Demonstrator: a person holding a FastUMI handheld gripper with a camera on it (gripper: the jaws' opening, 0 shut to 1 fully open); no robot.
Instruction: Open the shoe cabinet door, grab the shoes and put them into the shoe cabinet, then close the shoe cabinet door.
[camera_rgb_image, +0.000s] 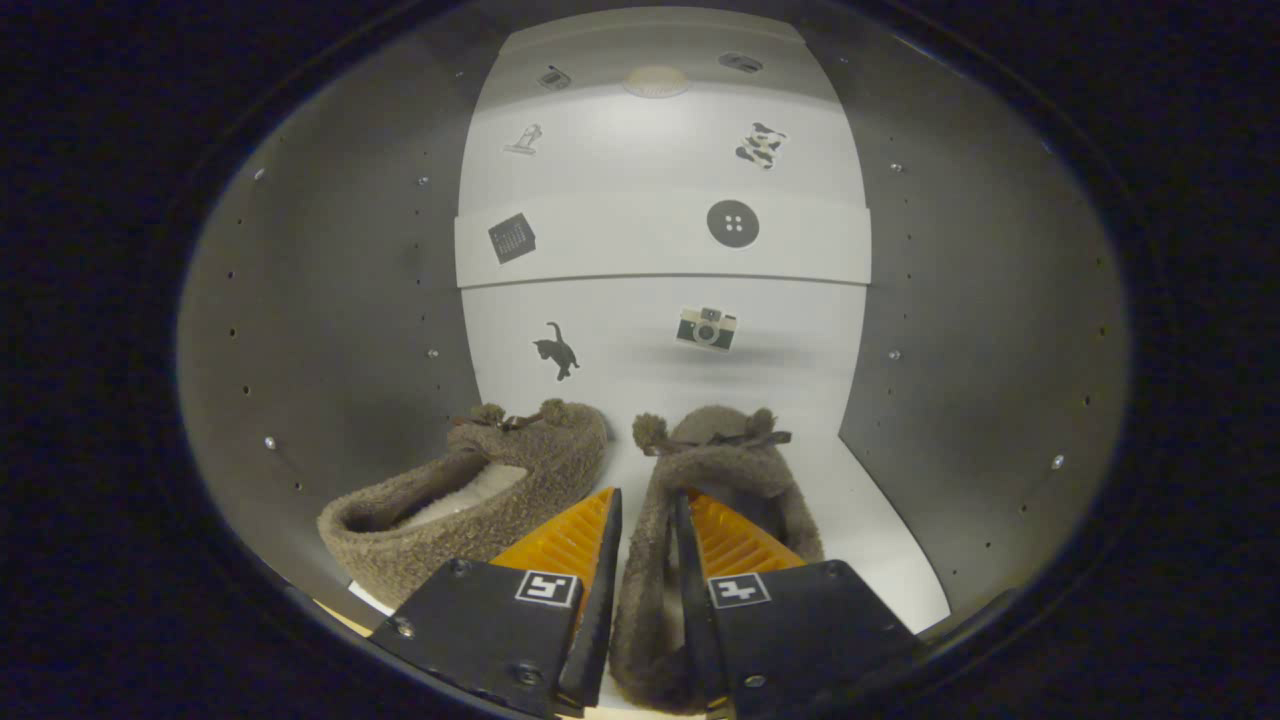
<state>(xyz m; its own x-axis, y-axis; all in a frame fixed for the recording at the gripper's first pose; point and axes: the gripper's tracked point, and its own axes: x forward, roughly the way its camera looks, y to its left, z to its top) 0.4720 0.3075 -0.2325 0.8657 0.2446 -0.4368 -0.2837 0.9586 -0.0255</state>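
Held slipper: a fuzzy brown slipper (700, 490) sits between the fingers, toe pointing ahead into the cabinet, its near side wall pinched in the gap.
Gripper: the gripper (648, 520) is clenched on that slipper wall, both fingers pressing the plush from either side.
Second slipper: the other slipper (470, 500) lies just ahead and off the left finger, angled, its heel towards the tool, its side close against the left finger; I cannot tell whether they touch.
Shelf floor: the white cabinet floor (880, 540) carries both slippers; bare room lies beyond the right finger.
Back panel: the white back wall (640, 330), dotted with stickers, stands not far beyond the slipper toes.
Side walls: grey side walls (340, 330) with peg holes close in on both flanks.
Stage: judging by this, both slippers are inside and letting go comes next, then the door.
Risk, snag: the plush may cling to the fingers on opening and drag out as the tool backs away.
Risk, knock: the left finger spreading could shove the second slipper.
Free path: straight back towards the opening looks the clearest way out.
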